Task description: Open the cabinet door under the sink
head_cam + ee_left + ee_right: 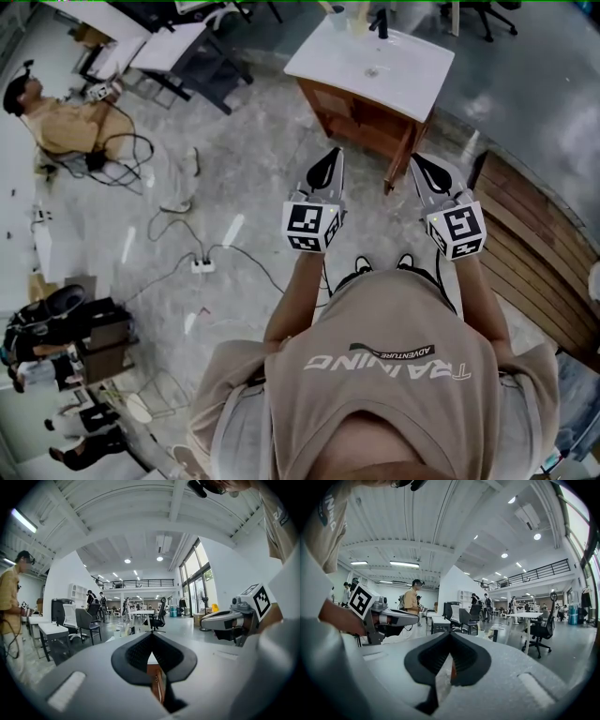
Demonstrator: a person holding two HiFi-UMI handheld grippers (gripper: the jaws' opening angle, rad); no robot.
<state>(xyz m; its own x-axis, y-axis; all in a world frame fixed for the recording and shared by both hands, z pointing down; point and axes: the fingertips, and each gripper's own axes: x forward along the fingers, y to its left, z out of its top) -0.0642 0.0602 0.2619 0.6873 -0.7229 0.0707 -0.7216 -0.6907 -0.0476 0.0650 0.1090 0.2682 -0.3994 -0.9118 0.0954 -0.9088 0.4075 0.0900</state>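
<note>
The sink cabinet (361, 114) stands ahead of me on the floor: a brown wooden body under a white sink top (370, 56) with a dark tap at the back. Its wooden front faces me, and I cannot tell a door gap from here. My left gripper (325, 157) and right gripper (419, 161) are held level side by side, well short of the cabinet, touching nothing. Both are shut and empty. In the left gripper view the black pads meet at the left gripper (152, 634), with a strip of the cabinet (155, 681) showing below. The right gripper (451, 634) looks the same.
Cables and a power strip (202, 265) lie on the floor to the left. A person in a yellow shirt (66, 122) stands far left near desks (159, 47). A wooden slatted platform (534, 244) runs along the right. An office chair (541, 630) and tables stand further off.
</note>
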